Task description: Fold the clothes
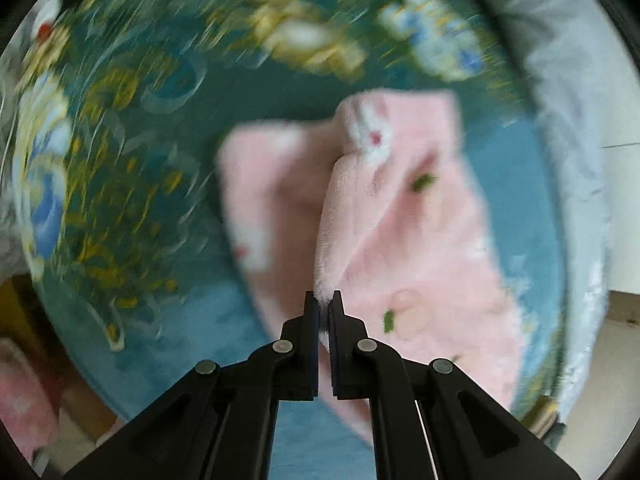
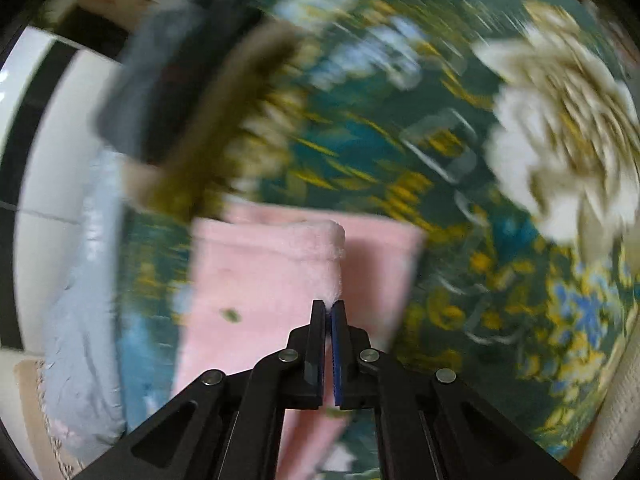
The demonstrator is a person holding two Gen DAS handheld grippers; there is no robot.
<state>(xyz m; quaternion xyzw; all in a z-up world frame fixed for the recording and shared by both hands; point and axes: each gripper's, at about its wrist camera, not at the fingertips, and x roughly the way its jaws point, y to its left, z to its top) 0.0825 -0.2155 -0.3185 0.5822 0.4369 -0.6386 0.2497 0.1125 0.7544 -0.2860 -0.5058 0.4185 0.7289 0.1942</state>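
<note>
A pink fleece garment (image 1: 420, 248) with small rabbit and leaf prints lies on a teal floral bedspread (image 1: 132, 168). My left gripper (image 1: 324, 300) is shut on a raised fold of it, and the cloth rises from the black jaws toward a rabbit print. In the right wrist view the same pink garment (image 2: 260, 272) lies folded over itself, and my right gripper (image 2: 329, 306) is shut on its fluffy edge. Both views are blurred by motion.
A pale blue-grey cloth (image 1: 572, 128) runs along the bed's right edge and shows again as the blue-grey cloth (image 2: 80, 320) at lower left. A dark folded garment (image 2: 176, 80) and an olive one (image 2: 224, 128) lie at the far left of the bedspread (image 2: 400, 140). Floor shows beyond.
</note>
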